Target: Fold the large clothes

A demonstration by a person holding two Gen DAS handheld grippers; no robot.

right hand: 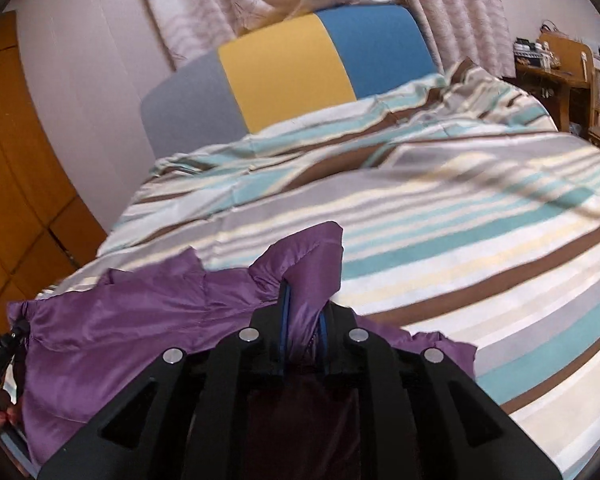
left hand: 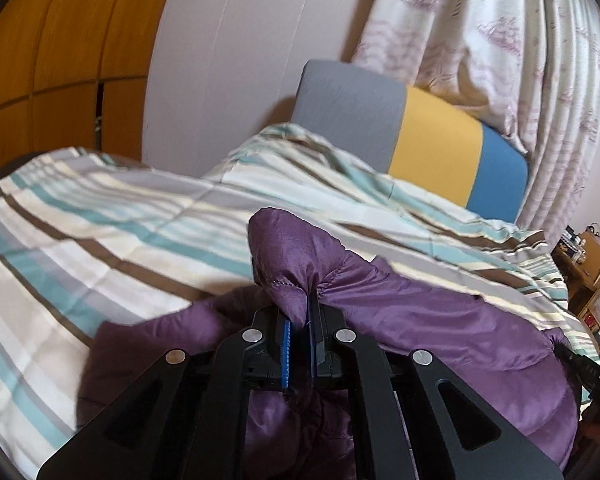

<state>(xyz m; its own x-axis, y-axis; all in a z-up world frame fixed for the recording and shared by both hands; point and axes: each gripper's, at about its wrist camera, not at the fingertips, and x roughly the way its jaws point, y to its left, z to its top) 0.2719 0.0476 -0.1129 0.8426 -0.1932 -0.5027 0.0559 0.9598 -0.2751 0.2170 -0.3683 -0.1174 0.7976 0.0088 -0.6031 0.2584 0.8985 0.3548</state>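
A shiny purple padded jacket (left hand: 440, 320) lies over the near part of a bed with a striped cover (left hand: 100, 216). My left gripper (left hand: 300, 316) is shut on a stitched edge of the purple jacket, which sticks up past the fingertips. In the right wrist view the same purple jacket (right hand: 140, 320) stretches to the left, and my right gripper (right hand: 304, 312) has a thick fold of it pinched between its blue pads. The other gripper shows as a dark shape at the far edge of each view.
The striped bed cover (right hand: 460, 232) runs far ahead. A headboard in grey, yellow and blue (right hand: 284, 72) stands against patterned curtains (left hand: 500, 40). Orange wardrobe doors (left hand: 60, 48) are at the left, a wooden cabinet (right hand: 556, 72) with clutter at the right.
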